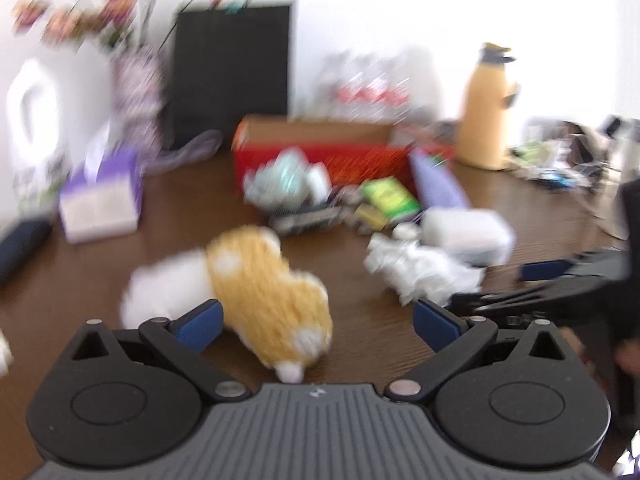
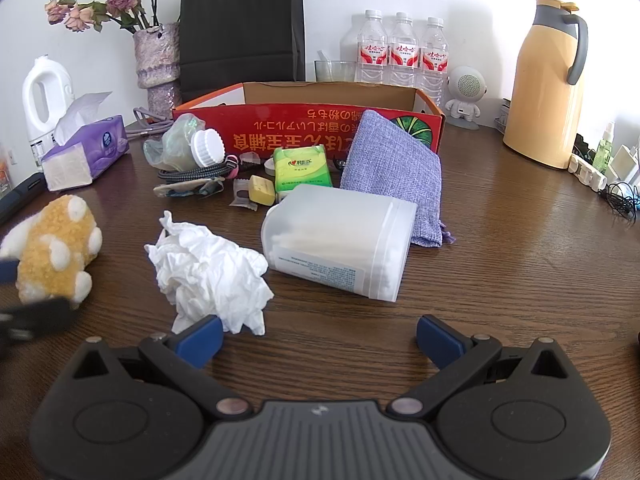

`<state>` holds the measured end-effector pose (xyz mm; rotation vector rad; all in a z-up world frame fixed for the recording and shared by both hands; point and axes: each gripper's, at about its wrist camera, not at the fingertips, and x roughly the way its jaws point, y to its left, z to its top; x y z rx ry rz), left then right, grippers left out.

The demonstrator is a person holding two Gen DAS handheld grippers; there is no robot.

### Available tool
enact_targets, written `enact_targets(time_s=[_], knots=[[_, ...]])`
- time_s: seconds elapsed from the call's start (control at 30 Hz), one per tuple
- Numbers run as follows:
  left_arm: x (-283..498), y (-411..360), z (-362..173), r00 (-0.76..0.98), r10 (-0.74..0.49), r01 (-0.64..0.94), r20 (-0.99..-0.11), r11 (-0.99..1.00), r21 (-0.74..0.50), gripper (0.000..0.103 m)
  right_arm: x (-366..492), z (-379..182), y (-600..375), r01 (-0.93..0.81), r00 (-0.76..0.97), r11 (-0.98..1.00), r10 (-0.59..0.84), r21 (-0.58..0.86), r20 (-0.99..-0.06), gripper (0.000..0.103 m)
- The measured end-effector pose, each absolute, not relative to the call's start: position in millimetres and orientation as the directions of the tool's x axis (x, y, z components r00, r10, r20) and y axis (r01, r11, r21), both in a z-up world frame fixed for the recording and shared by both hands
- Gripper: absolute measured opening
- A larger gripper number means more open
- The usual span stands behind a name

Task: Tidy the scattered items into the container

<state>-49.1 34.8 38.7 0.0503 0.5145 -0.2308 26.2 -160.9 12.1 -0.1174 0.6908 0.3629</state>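
Note:
A red cardboard box (image 2: 304,128) stands open at the back of the wooden table; it also shows in the blurred left wrist view (image 1: 320,148). My left gripper (image 1: 316,322) is open, its jaws either side of a yellow and white plush toy (image 1: 264,284), which lies on the table (image 2: 56,248). My right gripper (image 2: 318,334) is open and empty, just behind a crumpled white tissue (image 2: 212,268) and a clear plastic box of cotton swabs (image 2: 340,240). A purple cloth (image 2: 396,176), a green tissue pack (image 2: 304,172) and small items lie before the red box.
A purple tissue box (image 2: 84,152), white detergent bottle (image 2: 44,92), vase of flowers (image 2: 156,60) and black bag (image 2: 240,28) stand at the back left. Water bottles (image 2: 400,48), a small speaker (image 2: 466,96) and a yellow thermos (image 2: 548,84) stand at the back right.

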Motion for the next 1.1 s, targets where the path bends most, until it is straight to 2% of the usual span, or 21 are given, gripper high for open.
enact_targets(time_s=[0.07,0.2,0.27,0.33,0.37,0.4,0.43,0.47,0.53,0.6,0.7,0.77,0.9,0.93,0.97,1.0,1.1], knots=[[-51,51,51,0.854,-0.229,0.295,-0.467,0.953,0.073,0.103,26,12,-161,-0.365,0.711,0.931,0.288,0.014,-0.641,0.103],[-23,90,55,0.822,-0.233,0.386,-0.52,0.899,0.207,0.103,26,12,-161,-0.366,0.711,0.93,0.289,0.013,-0.642,0.103],[-2,105,50,0.772,-0.242,0.419,-0.588,0.889,0.185,0.103,26,12,-161,-0.367,0.71,0.93,0.29,0.014,-0.641,0.103],[18,119,43,0.701,-0.302,0.46,-0.646,0.884,0.086,0.101,26,12,-161,-0.367,0.71,0.93,0.29,0.013,-0.642,0.103],[24,123,39,0.677,-0.32,0.462,-0.663,0.886,0.044,0.095,26,12,-161,-0.367,0.71,0.93,0.29,0.014,-0.642,0.103],[28,124,34,0.66,-0.319,0.446,-0.681,0.895,0.012,0.079,26,12,-161,-0.367,0.71,0.93,0.29,0.014,-0.642,0.103],[29,125,31,0.655,-0.299,0.411,-0.694,0.912,-0.006,0.071,26,12,-161,-0.368,0.71,0.93,0.29,0.014,-0.641,0.103],[25,123,30,0.658,-0.285,0.374,-0.697,0.927,-0.026,0.068,26,12,-161,-0.368,0.71,0.93,0.291,0.014,-0.641,0.103],[10,109,29,0.658,-0.299,0.34,-0.691,0.937,-0.082,0.072,26,13,-161,-0.368,0.71,0.93,0.291,0.014,-0.642,0.103],[-5,86,26,0.655,-0.329,0.372,-0.68,0.924,-0.088,0.084,26,13,-161,-0.369,0.71,0.929,0.291,0.014,-0.641,0.103],[-15,54,25,0.673,-0.226,0.317,-0.704,0.949,-0.002,0.085,26,13,-161,-0.37,0.709,0.929,0.292,0.015,-0.641,0.103],[-16,48,28,0.683,-0.249,0.331,-0.687,0.944,-0.013,0.089,26,13,-161,-0.37,0.709,0.929,0.293,0.015,-0.641,0.103],[0,46,30,0.707,-0.227,0.294,-0.67,0.956,-0.014,0.088,25,13,-162,-0.371,0.709,0.929,0.293,0.014,-0.642,0.103],[4,44,29,0.712,-0.233,0.294,-0.662,0.956,-0.021,0.086,26,13,-162,-0.371,0.709,0.929,0.293,0.015,-0.641,0.103],[7,42,27,0.727,-0.219,0.277,-0.651,0.961,-0.013,0.068,26,13,-161,-0.371,0.709,0.928,0.293,0.014,-0.641,0.103],[10,40,25,0.743,-0.184,0.243,-0.643,0.97,0.003,0.058,26,13,-161,-0.371,0.709,0.928,0.293,0.014,-0.641,0.103],[0,39,23,0.78,-0.099,0.111,-0.618,0.994,-0.019,0.055,26,13,-162,-0.368,0.71,0.93,0.292,0.015,-0.641,0.103]])
